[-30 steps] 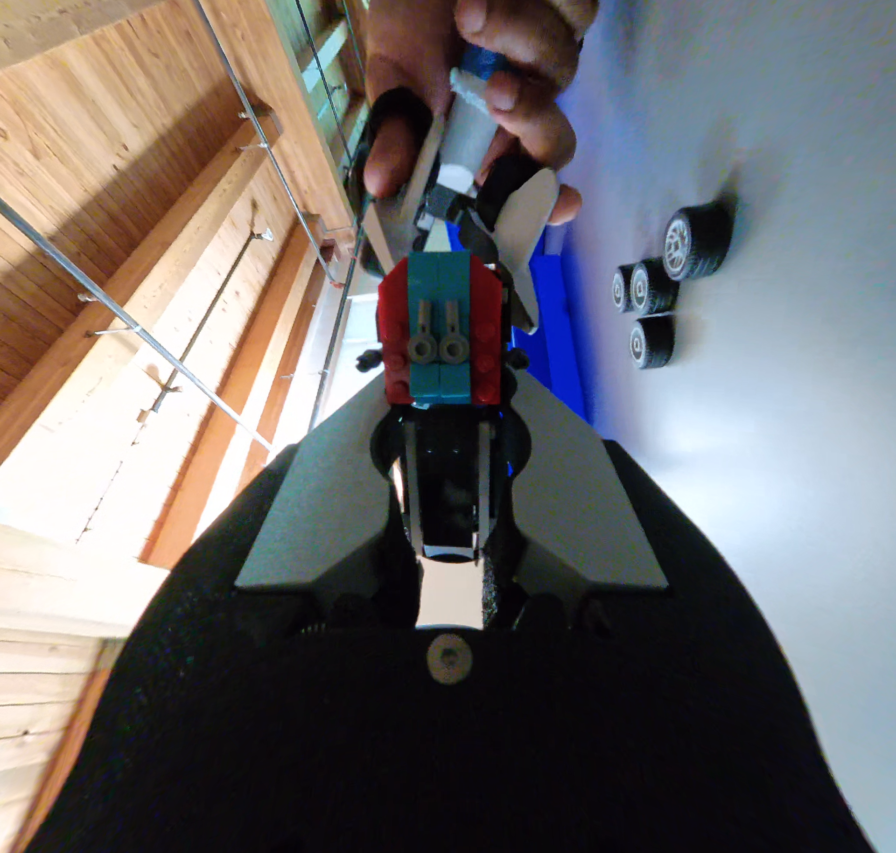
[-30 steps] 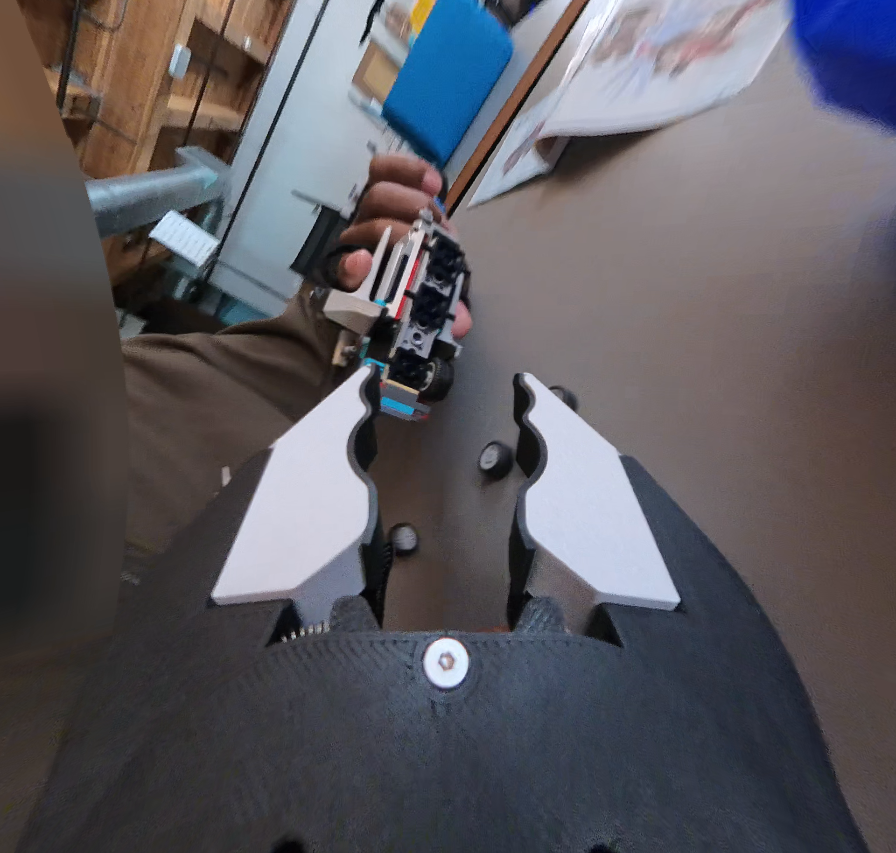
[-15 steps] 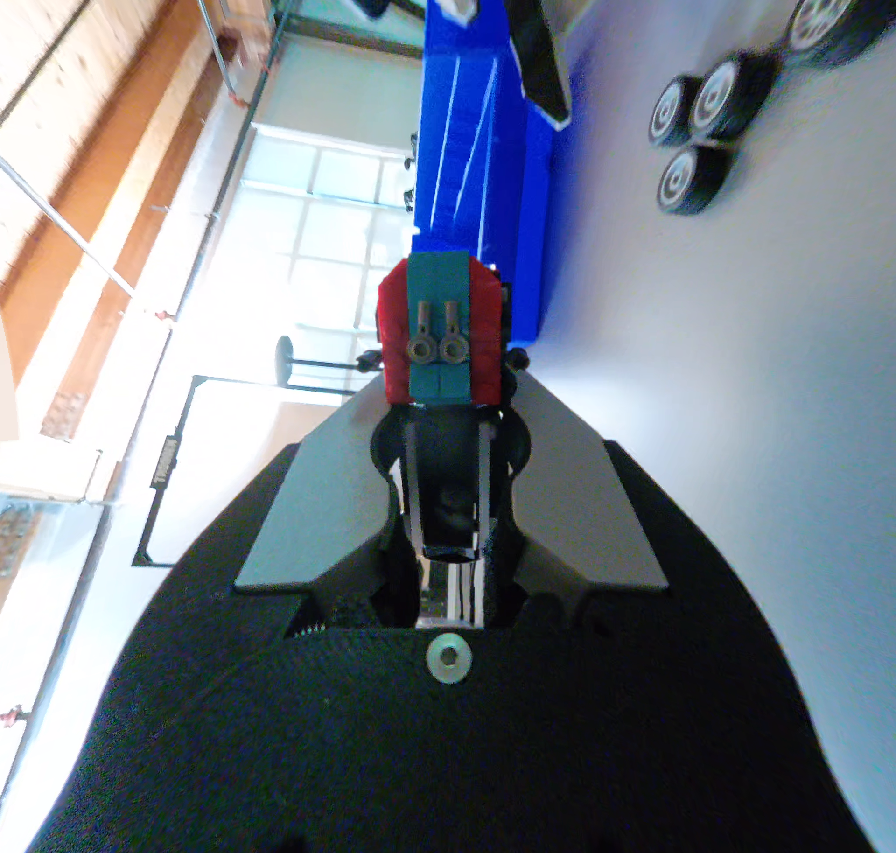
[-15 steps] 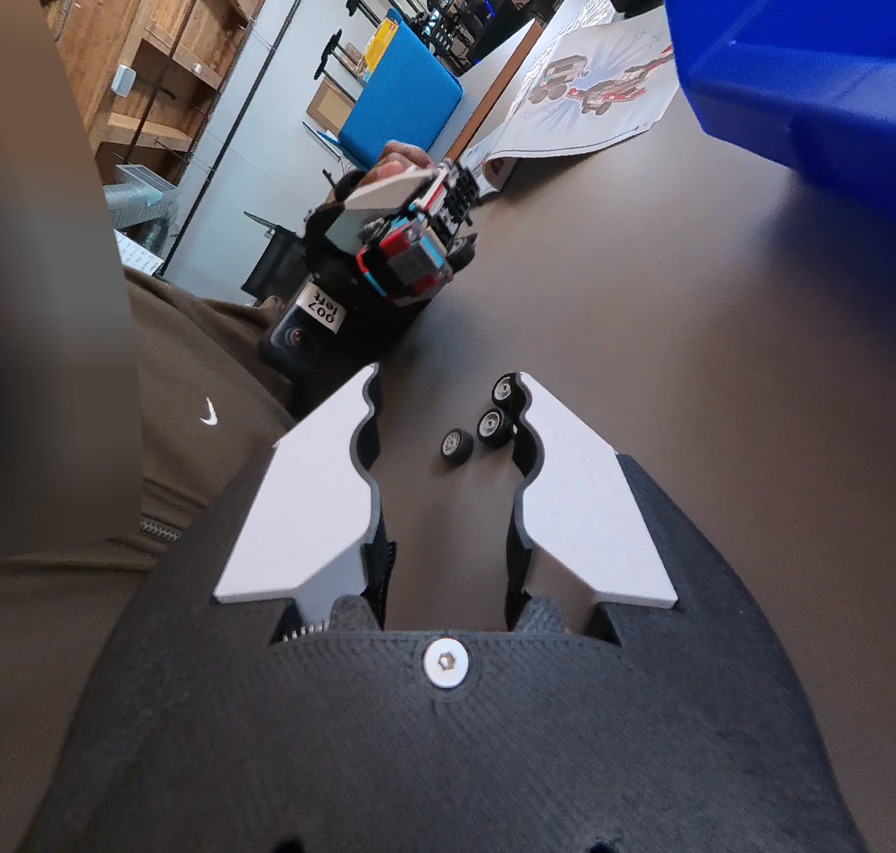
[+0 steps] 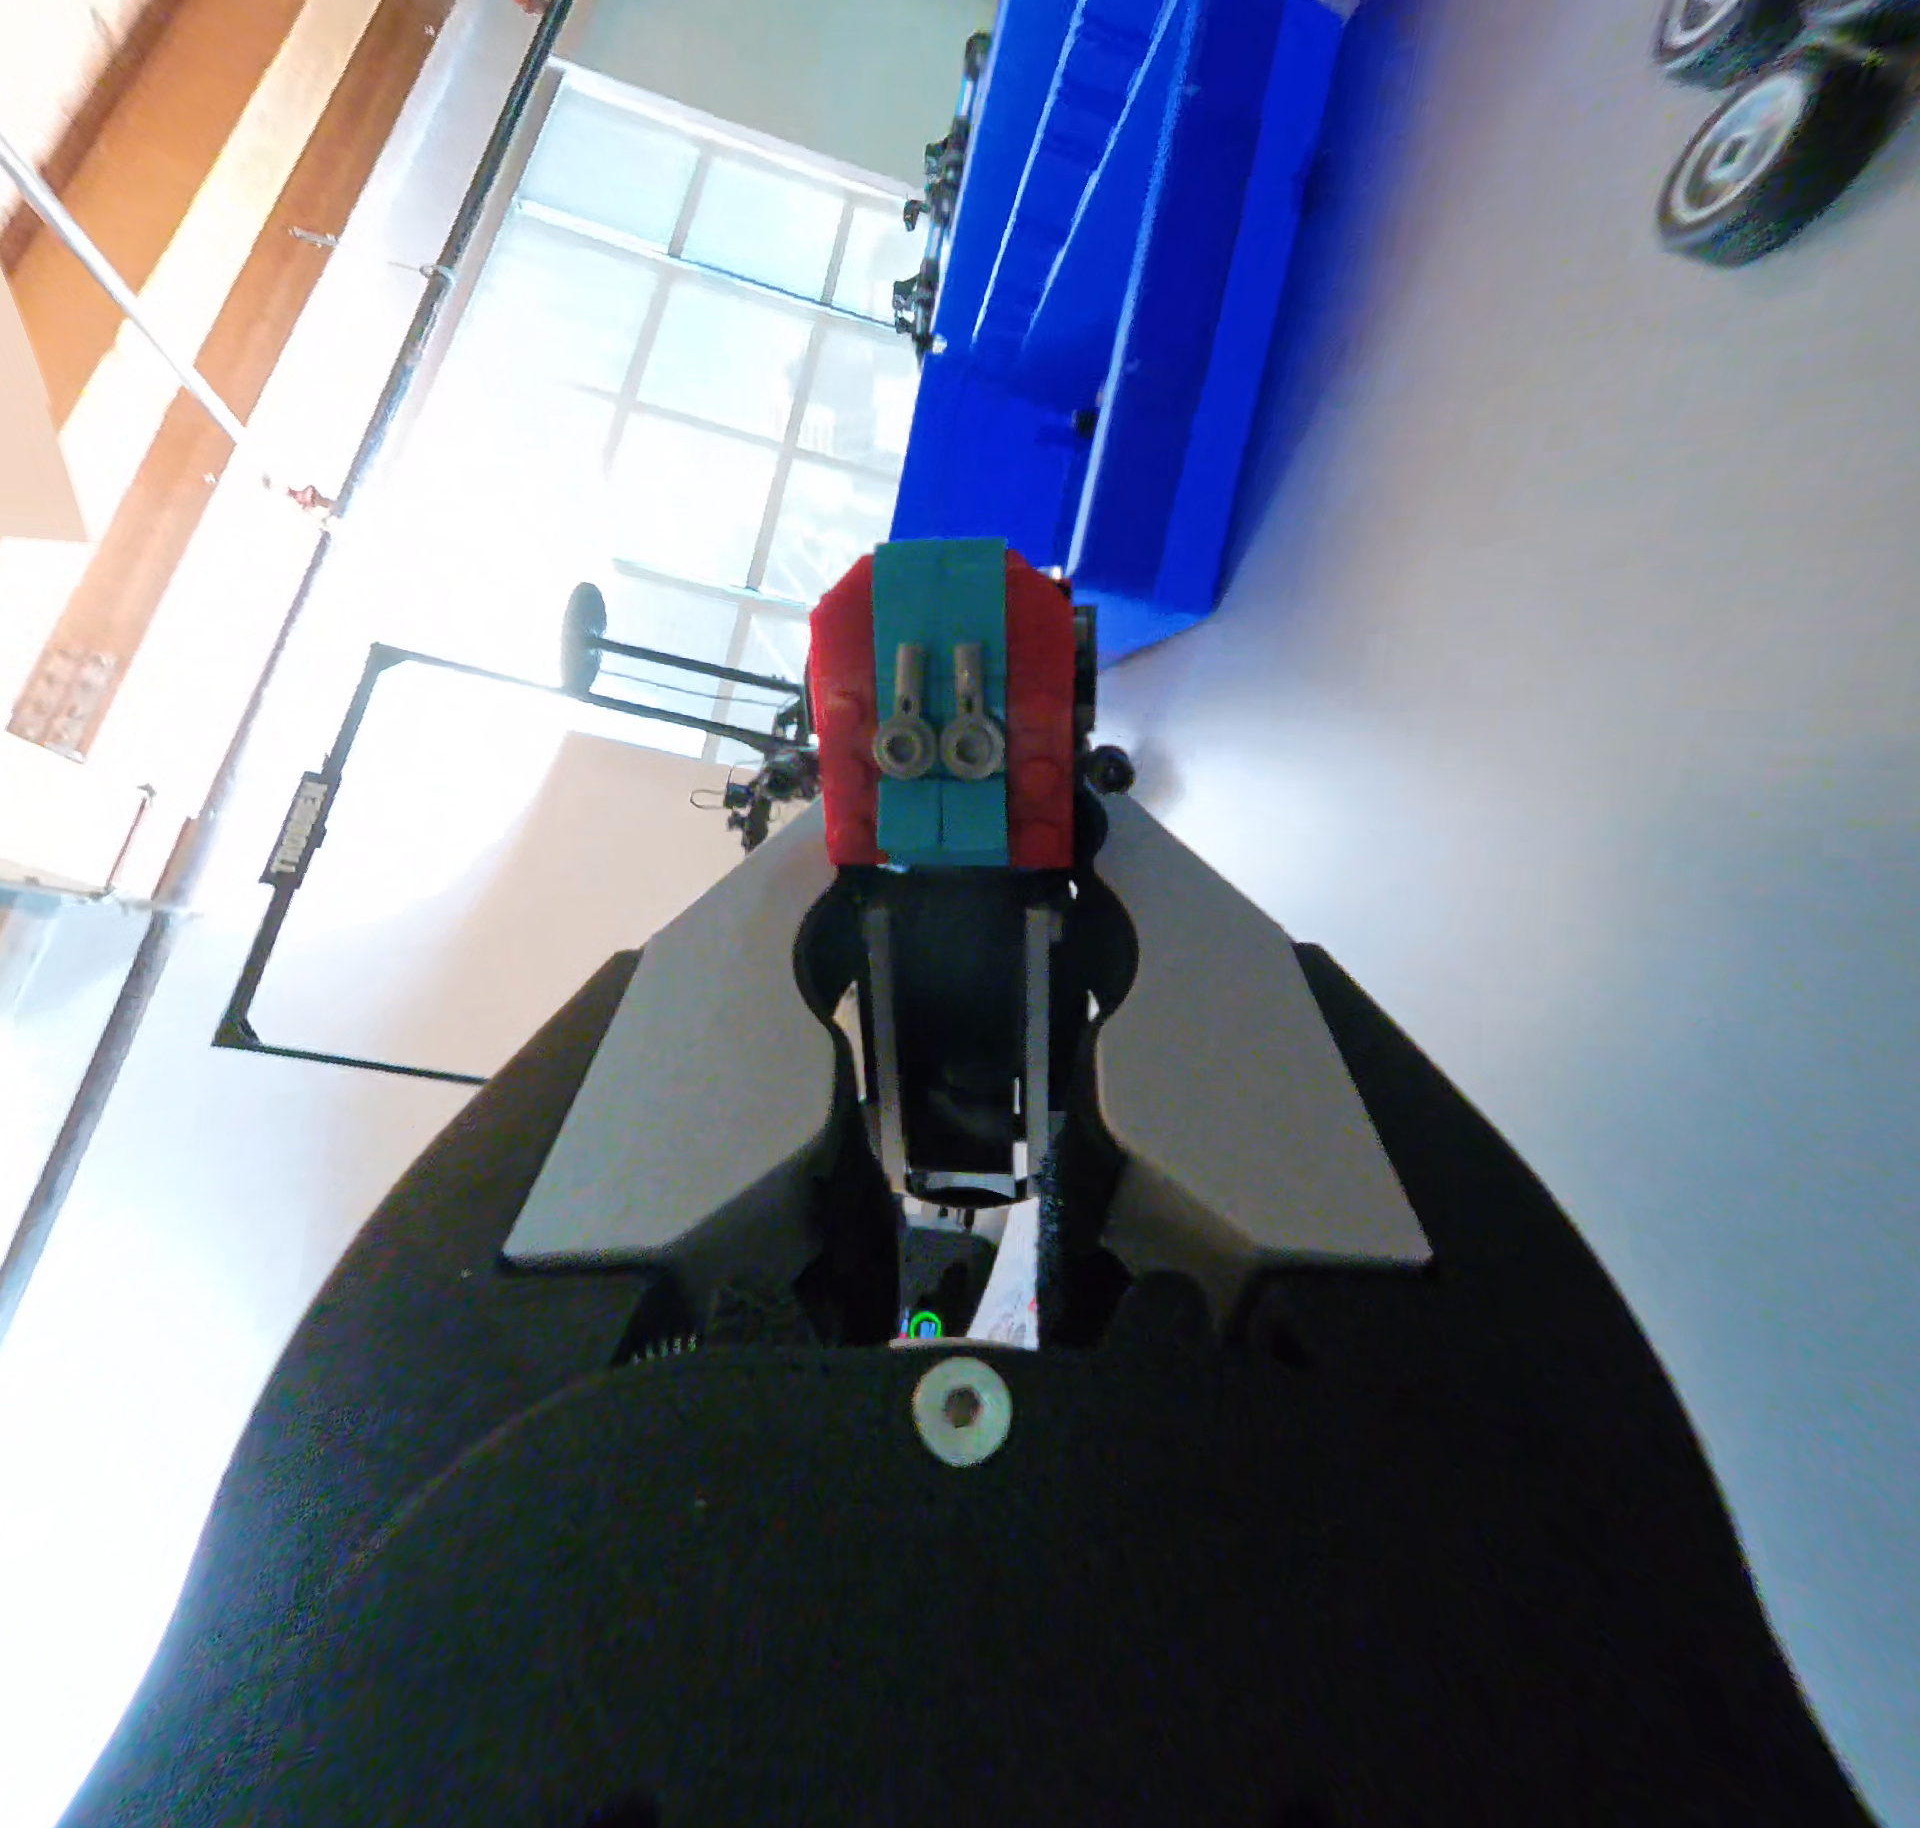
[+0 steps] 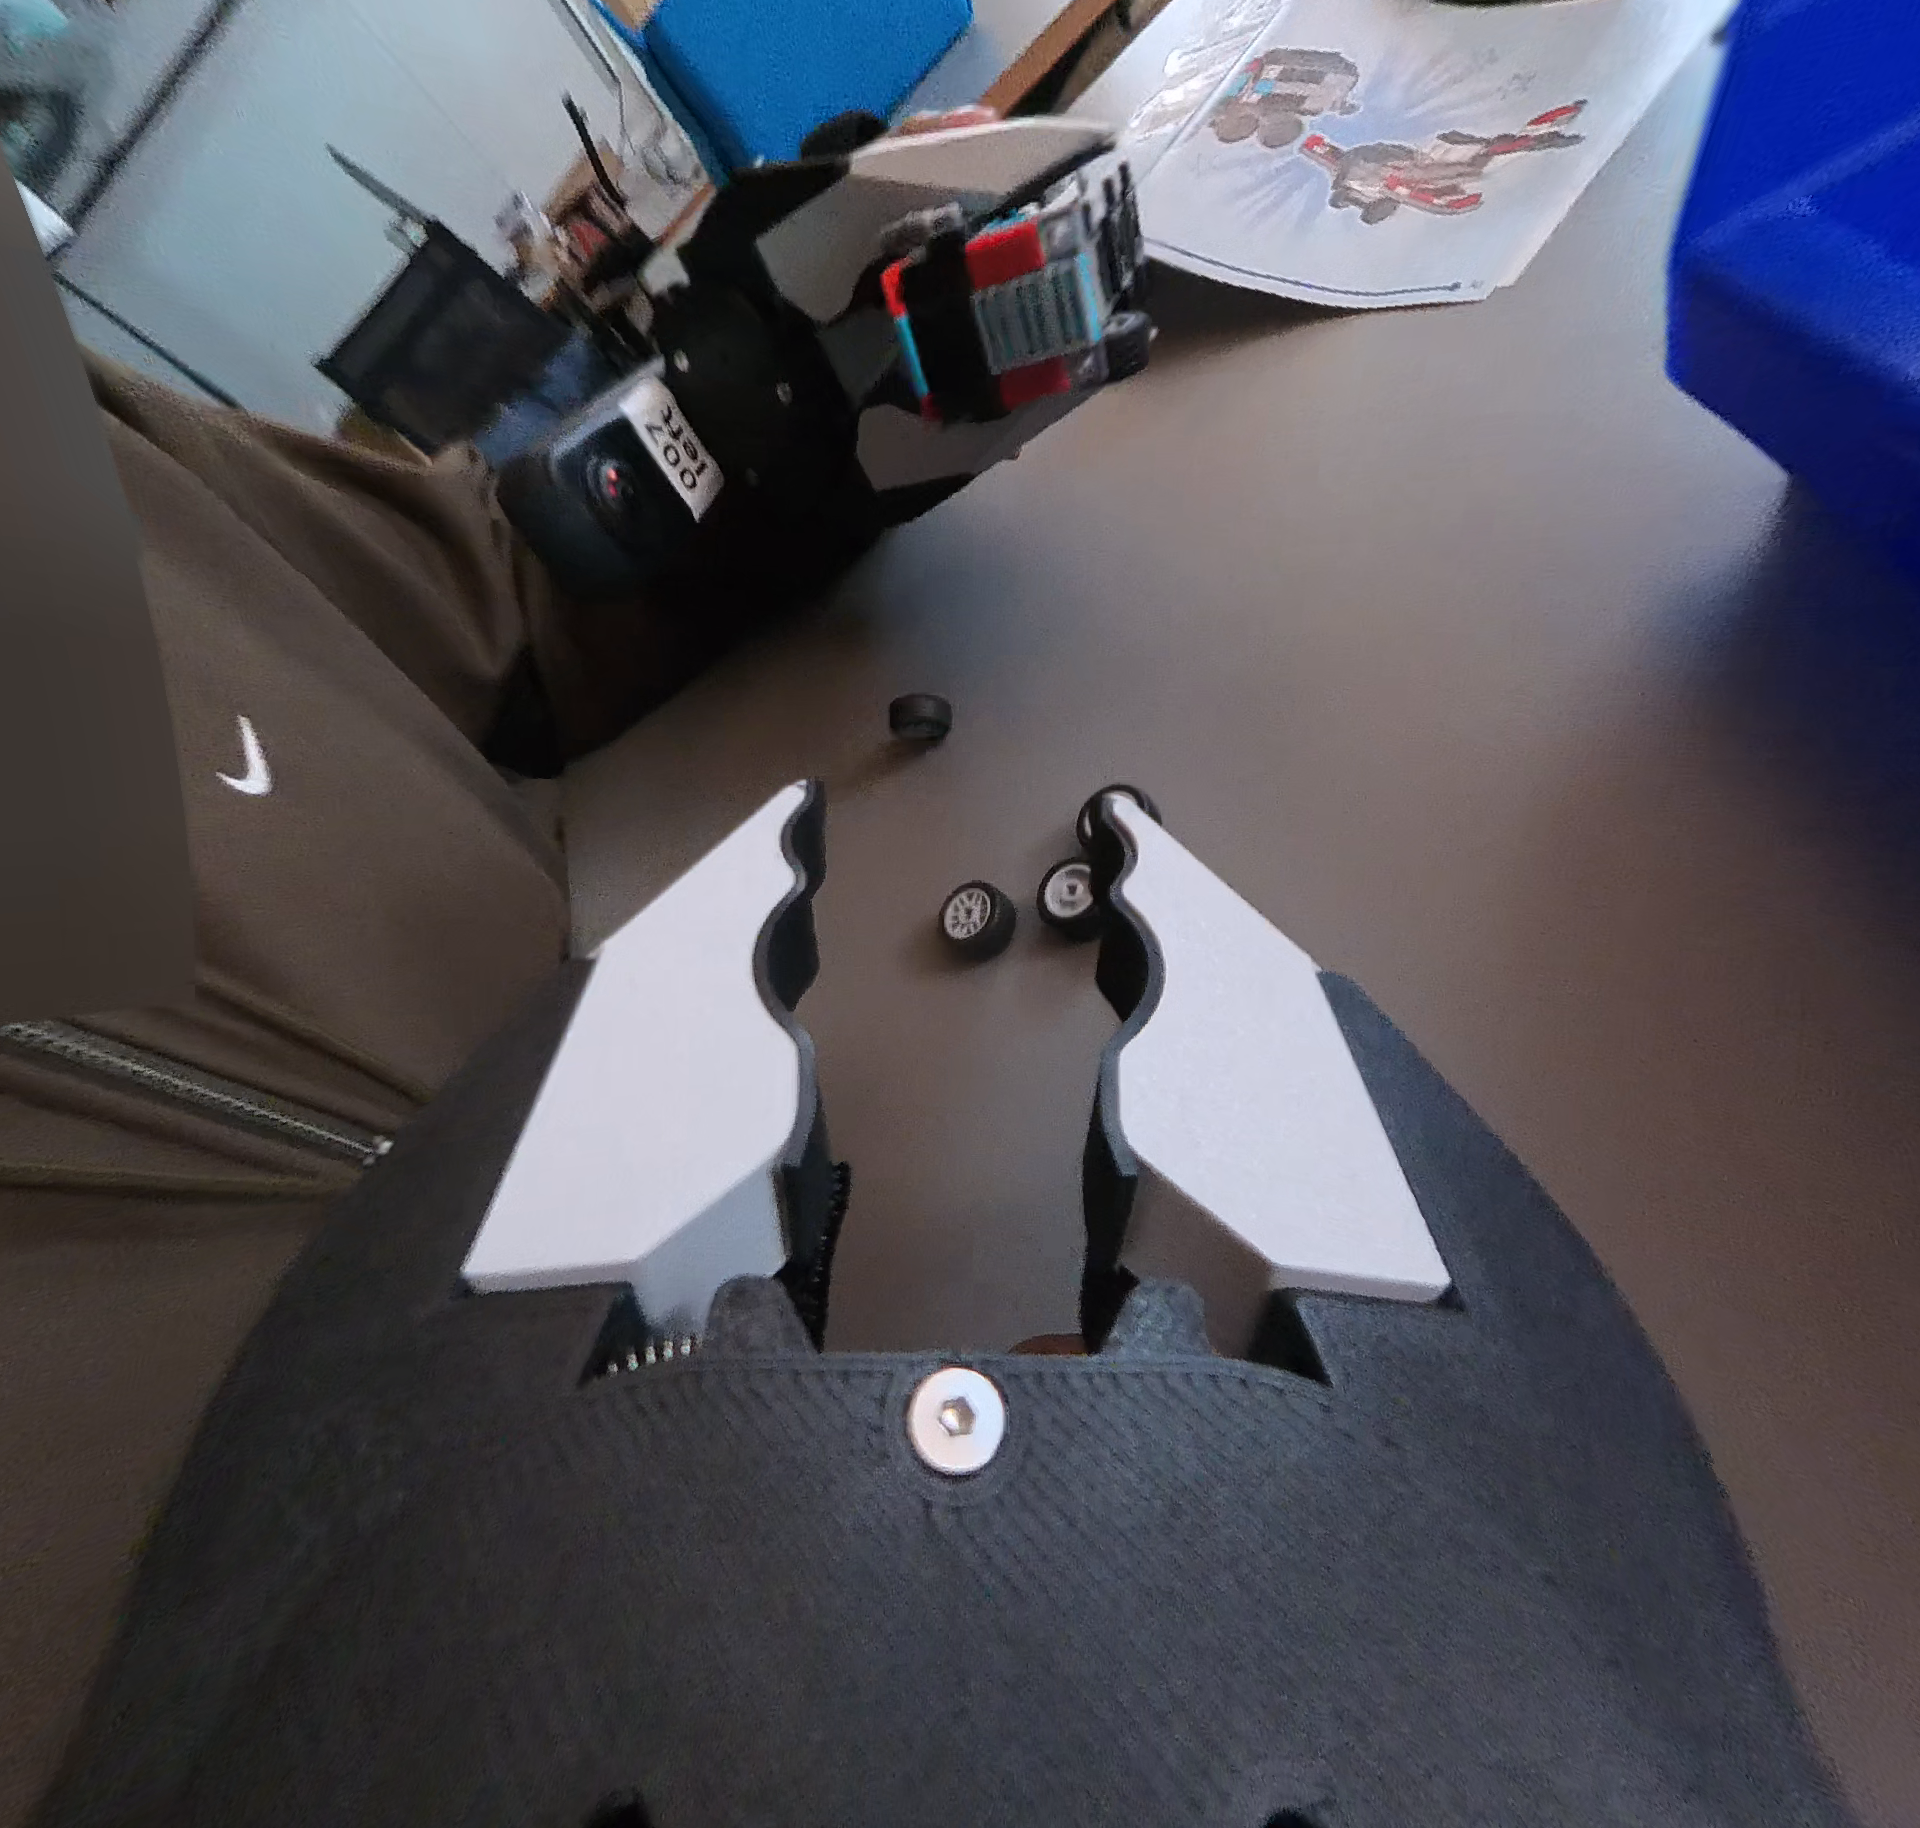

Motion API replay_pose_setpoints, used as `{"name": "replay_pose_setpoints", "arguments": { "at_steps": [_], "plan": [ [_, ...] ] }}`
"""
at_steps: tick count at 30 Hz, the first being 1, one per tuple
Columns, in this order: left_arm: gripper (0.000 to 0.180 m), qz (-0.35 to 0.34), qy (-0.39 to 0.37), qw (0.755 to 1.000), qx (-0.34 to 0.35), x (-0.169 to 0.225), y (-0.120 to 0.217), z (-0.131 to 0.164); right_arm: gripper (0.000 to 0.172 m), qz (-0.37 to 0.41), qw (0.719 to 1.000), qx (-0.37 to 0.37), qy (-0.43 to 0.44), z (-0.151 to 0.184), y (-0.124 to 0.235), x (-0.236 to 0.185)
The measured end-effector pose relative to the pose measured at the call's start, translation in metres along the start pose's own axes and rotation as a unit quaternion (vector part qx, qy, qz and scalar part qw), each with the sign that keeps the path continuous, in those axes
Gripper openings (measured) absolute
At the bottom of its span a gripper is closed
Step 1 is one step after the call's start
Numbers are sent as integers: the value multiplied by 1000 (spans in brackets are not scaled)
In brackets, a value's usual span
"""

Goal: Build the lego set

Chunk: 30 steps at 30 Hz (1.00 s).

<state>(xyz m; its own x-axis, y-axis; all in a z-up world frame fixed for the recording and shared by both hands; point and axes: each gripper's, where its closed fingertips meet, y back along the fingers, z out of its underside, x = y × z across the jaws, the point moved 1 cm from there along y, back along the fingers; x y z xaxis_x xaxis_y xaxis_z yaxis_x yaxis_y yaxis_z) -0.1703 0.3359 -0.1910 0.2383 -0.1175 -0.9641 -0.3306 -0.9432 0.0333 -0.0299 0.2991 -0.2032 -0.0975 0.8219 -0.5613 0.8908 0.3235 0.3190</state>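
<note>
My left gripper (image 5: 951, 843) is shut on a toy brick truck (image 5: 940, 718) with a red and teal top and a black body, both pads pressed on its sides. The right wrist view shows the left gripper (image 6: 935, 324) holding the truck (image 6: 1029, 324) just above the dark table (image 6: 1351, 739). My right gripper (image 6: 961, 812) is open and empty above the table. Several small black wheels with grey hubs lie below it: one (image 6: 977, 914) shows between the fingers, two beside the right finger (image 6: 1226, 999), one (image 6: 920, 716) farther off. The wheels (image 5: 1745, 157) also show at the top right of the left wrist view.
A blue bin (image 6: 1818, 220) stands at the right; it also shows in the left wrist view (image 5: 1101, 324). A printed picture sheet (image 6: 1351, 168) lies at the back of the table. A person's brown sleeve (image 6: 312, 739) is at the left. There is about 15 cm between the tips of the two grippers.
My right gripper has drawn back from the truck and now hovers over the loose wheels, its jaws slightly narrower. The left gripper has turned with the truck; the hand and right gripper left its view.
</note>
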Motion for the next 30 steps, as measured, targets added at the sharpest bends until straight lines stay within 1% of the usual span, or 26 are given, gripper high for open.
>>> {"name": "replay_pose_setpoints", "arguments": {
  "at_steps": [5,9,13,16,20,23,27,28,30],
  "plan": [
    [37,-16,32,999,-16,-12,4,14,48,21,992,-75,95,-7,-31,-2],
    [37,-25,52,998,-29,-17,5,23,48,32,981,-129,142,-11,-65,4],
    [37,-32,66,997,-29,-21,6,25,48,65,964,-176,188,-14,-87,26],
    [37,-34,72,996,-29,-22,6,25,47,66,959,-190,200,-19,-97,32],
    [37,-35,85,995,-28,-23,6,27,41,96,947,-209,225,-23,-108,52],
    [37,-37,92,995,-30,-24,6,28,33,114,946,-200,229,-30,-113,63],
    [37,-39,100,994,-35,-25,5,31,32,134,943,-195,236,-39,-118,77],
    [37,-40,103,993,-35,-26,5,32,28,136,941,-198,238,-41,-120,79],
    [37,-40,109,992,-37,-26,5,34,13,148,938,-197,244,-44,-122,84]
  ]
}}
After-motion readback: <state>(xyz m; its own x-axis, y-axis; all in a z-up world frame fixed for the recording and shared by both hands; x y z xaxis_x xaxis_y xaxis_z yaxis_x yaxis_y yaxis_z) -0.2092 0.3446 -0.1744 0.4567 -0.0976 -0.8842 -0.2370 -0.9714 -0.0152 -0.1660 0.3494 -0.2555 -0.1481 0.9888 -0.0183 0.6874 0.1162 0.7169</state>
